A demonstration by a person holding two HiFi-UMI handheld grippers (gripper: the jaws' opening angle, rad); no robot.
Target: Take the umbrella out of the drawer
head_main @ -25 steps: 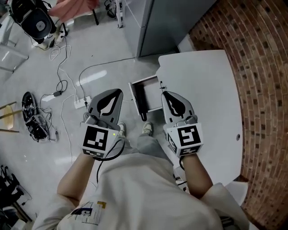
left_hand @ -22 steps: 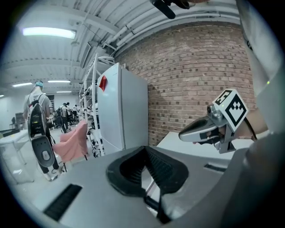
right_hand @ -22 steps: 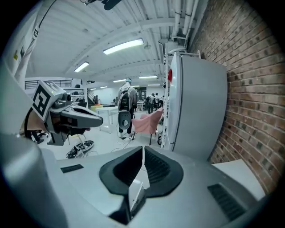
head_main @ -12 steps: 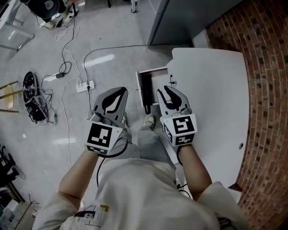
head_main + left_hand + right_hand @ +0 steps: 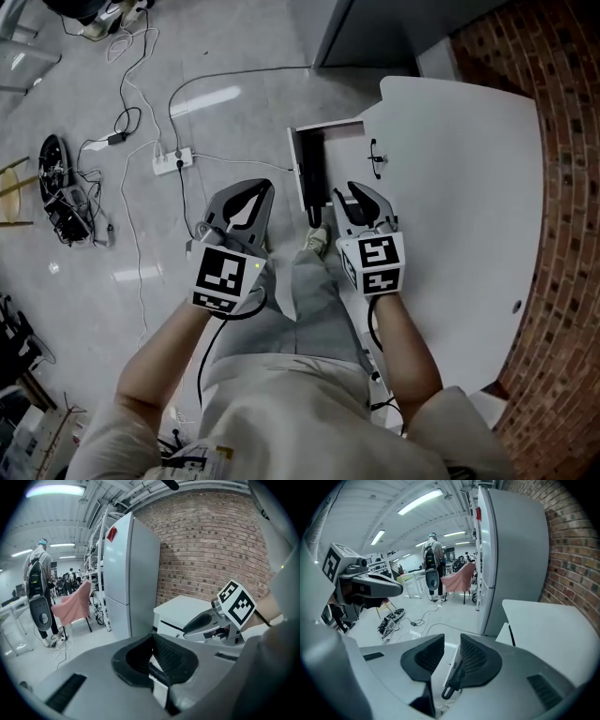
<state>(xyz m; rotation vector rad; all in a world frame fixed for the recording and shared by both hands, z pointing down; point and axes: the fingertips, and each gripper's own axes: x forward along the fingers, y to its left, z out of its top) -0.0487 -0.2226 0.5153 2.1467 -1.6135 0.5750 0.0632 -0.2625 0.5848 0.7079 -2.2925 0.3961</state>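
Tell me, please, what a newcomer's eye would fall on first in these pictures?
The open drawer at the white table's left edge in the head view draws the eye first, with the dark umbrella lying inside, its looped handle toward the person. Beside it hangs the right gripper, whose jaws have just been opening with nothing held between them. A red brick wall lines the table's right side.

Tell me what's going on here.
A person stands at a white table with a gripper in each hand. The table's drawer is pulled open. A dark folded umbrella lies inside, with its looped handle at the near end. The right gripper is close beside the drawer's near end; its jaws have just been opening and stand apart, gripping nothing. The left gripper is shut and empty, off to the side over the floor. The umbrella is not yet picked up.
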